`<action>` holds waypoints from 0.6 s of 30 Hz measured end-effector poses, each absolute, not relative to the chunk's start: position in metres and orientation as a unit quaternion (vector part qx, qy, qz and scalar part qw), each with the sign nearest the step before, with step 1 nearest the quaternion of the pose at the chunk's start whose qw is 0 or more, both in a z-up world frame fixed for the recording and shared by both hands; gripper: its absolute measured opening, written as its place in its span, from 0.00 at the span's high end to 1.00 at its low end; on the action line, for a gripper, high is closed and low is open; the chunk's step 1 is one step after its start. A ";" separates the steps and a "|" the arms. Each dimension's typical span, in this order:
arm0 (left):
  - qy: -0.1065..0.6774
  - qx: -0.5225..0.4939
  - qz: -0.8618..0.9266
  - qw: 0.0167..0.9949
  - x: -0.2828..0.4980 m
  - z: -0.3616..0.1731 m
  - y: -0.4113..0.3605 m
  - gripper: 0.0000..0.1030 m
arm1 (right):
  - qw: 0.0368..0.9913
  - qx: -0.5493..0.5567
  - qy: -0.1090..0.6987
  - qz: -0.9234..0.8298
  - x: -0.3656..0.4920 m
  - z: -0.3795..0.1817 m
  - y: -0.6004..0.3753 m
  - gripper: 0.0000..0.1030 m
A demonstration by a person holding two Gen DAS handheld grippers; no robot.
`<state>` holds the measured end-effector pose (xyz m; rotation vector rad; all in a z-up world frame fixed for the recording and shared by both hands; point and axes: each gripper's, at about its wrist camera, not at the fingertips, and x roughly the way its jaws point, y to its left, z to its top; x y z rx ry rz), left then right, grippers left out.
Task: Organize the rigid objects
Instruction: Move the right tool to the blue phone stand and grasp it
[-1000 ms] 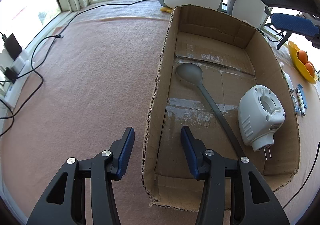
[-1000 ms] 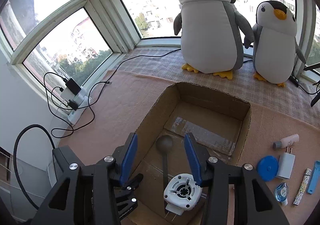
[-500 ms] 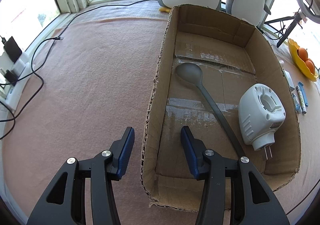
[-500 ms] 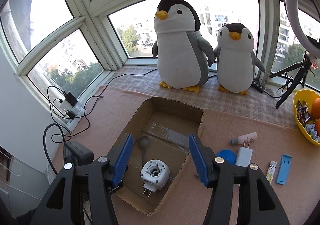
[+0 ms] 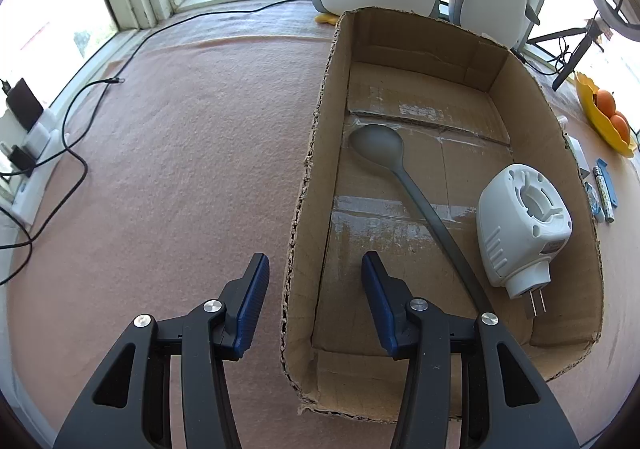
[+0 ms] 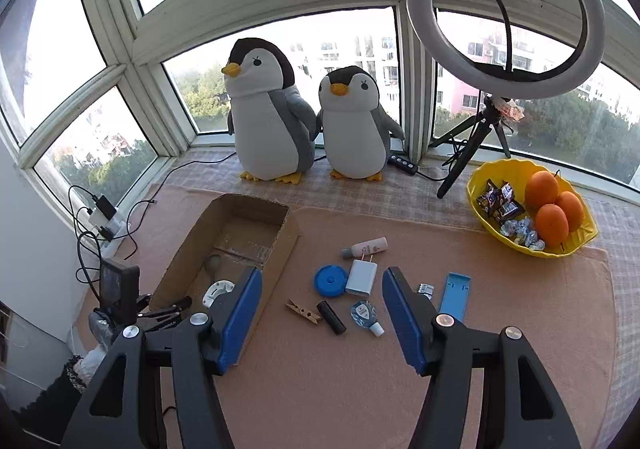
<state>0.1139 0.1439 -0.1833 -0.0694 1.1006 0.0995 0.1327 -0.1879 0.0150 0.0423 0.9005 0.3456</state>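
The right gripper point(image 6: 322, 275) hangs empty above the loose items right of the cardboard box point(image 6: 240, 199), its jaws having just been opening with nothing between them. The left gripper point(image 5: 312, 261) stands jaws apart astride the box's left wall, pressing on nothing. With a grey spoon point(image 5: 378, 141) and white plug-in device point(image 5: 520, 225) already inside the box, I would next drop squarely over the white charger point(image 6: 361, 276), clear of the blue round lid point(image 6: 329, 281) touching it, and pinch its flat sides.

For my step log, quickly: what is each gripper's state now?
Left gripper: open, astride the box wall.
Right gripper: open, empty, jaws just been opening.
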 end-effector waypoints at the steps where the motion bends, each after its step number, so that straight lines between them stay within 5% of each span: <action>1: 0.523 -0.032 0.047 0.850 0.114 -0.183 0.144 0.54 | 0.886 0.024 0.436 0.156 0.133 0.012 -0.197 0.43; 18: 0.528 -0.023 0.051 0.848 0.116 -0.182 0.141 0.54 | 0.843 0.073 0.531 0.039 0.186 -0.121 -0.293 0.43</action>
